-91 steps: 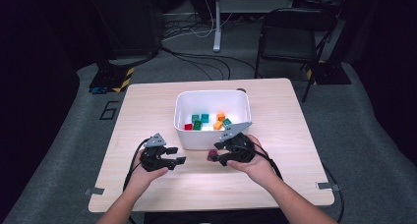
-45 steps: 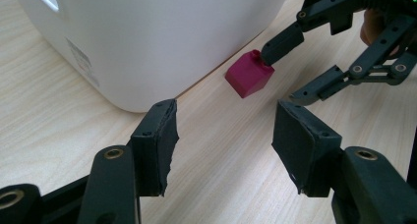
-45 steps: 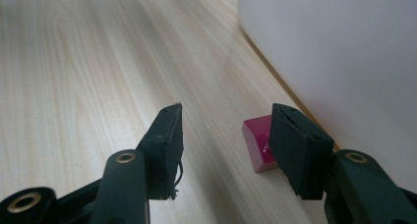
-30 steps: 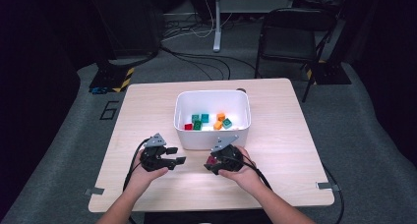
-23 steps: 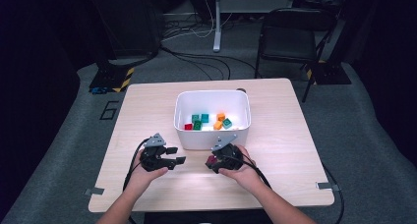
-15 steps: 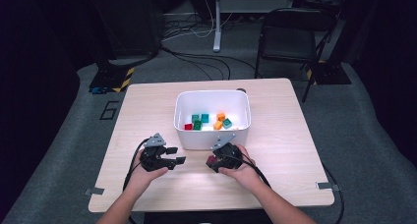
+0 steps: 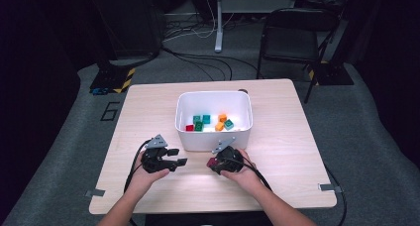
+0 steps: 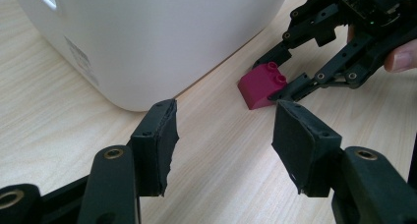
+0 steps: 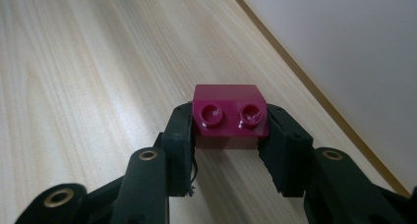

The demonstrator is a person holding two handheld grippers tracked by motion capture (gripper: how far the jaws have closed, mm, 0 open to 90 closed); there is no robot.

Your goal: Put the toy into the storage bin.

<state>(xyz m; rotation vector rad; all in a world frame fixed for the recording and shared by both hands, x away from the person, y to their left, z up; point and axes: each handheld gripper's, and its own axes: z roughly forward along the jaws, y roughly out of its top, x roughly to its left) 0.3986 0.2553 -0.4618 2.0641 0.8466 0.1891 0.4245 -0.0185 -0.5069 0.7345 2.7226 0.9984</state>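
Brick (image 9: 229, 115), magenta, two studs on top, sloped face: sits on the table (image 7: 297, 151) in front of the white bin (image 7: 214, 137), just beside its near wall, at my right side.

Left to right across the high view:

Left gripper (image 7: 178, 156): held low over the table in my left hand (image 7: 146, 174), jaws pointing right toward the brick. Jaws stand wide apart, nothing between them. In the left gripper view the gripper (image 8: 223, 140) frames bare wood, the bin's (image 8: 157, 32) rounded corner up at the left, and the brick (image 8: 263, 84) farther off with my other gripper around it. Cable trails back over my wrist.

Bin, centre: small blocks (image 7: 210, 123) inside, green, teal, orange, one red, loose on the floor of it. Brick is outside the bin, not touching the wall as far as I can tell.

Right gripper (image 7: 214, 162): in my right hand (image 7: 240, 166), just right of centre, tips pointing left. Jaws have just been closing, and in the right gripper view the gripper (image 9: 229, 135) has both pads pressed on the brick's two ends, studs up, slope facing away from me. Brick looks to be resting on the wood; whether it is lifted clear I cannot tell. Bin wall (image 9: 344, 47) runs along the right of that view.
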